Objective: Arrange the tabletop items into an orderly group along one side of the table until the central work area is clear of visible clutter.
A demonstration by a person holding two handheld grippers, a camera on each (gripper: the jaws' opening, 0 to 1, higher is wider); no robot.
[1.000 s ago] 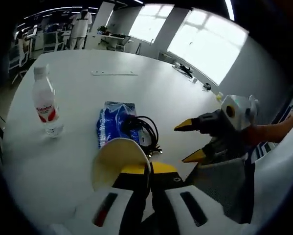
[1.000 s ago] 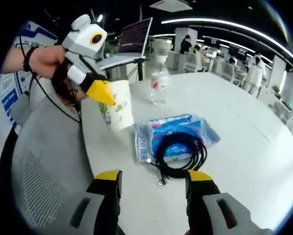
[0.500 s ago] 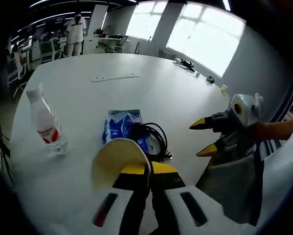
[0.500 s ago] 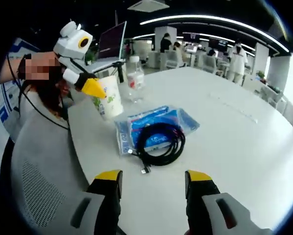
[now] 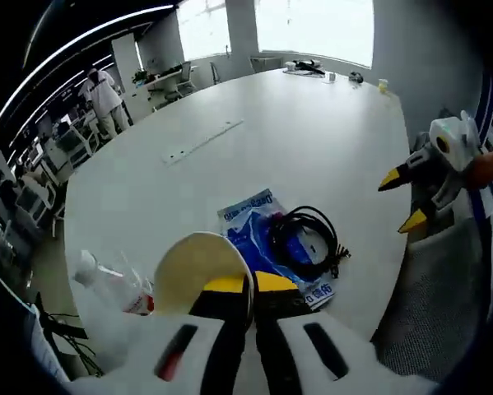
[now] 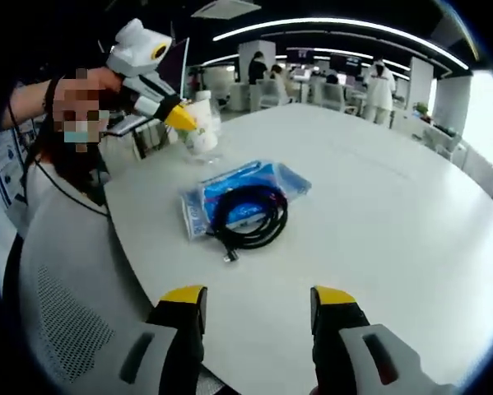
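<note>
The left gripper (image 5: 244, 290) is clamped on one paper cup (image 5: 198, 270). The right gripper (image 6: 254, 298) is wide open and empty. One cable (image 6: 248, 216) lies coiled on one blue packet (image 6: 267, 181), with one bottle (image 5: 110, 282) beside, on the worktop (image 6: 378, 214).

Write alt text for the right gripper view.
The right claw hangs open over the edge of a white round table, holding nothing. Farther off, a coiled black cable lies on a blue plastic packet. At the upper left, the left claw grips a paper cup beside a water bottle.
</note>
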